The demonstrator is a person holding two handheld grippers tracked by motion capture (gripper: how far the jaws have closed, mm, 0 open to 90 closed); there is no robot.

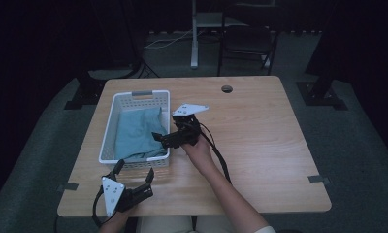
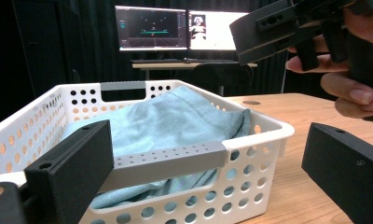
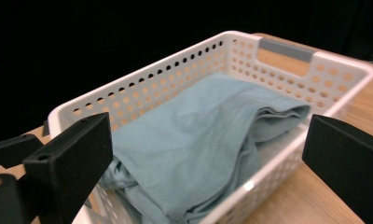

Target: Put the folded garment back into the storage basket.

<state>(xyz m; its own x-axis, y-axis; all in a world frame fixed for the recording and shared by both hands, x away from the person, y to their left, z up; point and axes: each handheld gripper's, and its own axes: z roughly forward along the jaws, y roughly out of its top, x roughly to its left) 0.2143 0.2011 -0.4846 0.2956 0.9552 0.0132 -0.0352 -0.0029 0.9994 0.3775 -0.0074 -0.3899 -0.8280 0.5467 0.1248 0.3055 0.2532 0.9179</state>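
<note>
A white perforated plastic basket [image 1: 110, 127] with grey handle strips sits on the left half of the pale wooden table [image 1: 260, 141], and a folded light-blue cotton garment [image 1: 137, 132] lies inside it, filling most of the floor and rising in a soft mound toward the basket's far end.

The right gripper [image 1: 164, 139], black with a grey three-cornered plate on top, is held at the basket's right long wall, near its front end, with its fingers released and spread wide. In the right gripper view the garment [image 3: 194, 144] lies between and just beyond the two black fingers [image 3: 72, 163], apart from both; the basket's right wall [image 3: 268, 168] crosses below them, and the folded edge of the cloth bulges toward the right-hand finger.

The left gripper [image 1: 134, 178] rests low at the table's front edge, just before the basket's near short wall, its fingers also released and empty. In the left gripper view the near grey handle [image 2: 170, 161] runs across between the fingers [image 2: 75, 163], close to the left-hand one, with the garment [image 2: 170, 119] heaped behind it. The right gripper [image 2: 292, 28] and the person's hand [image 2: 348, 84] holding it hang above the basket's right corner, up and beyond the right-hand finger.
</note>
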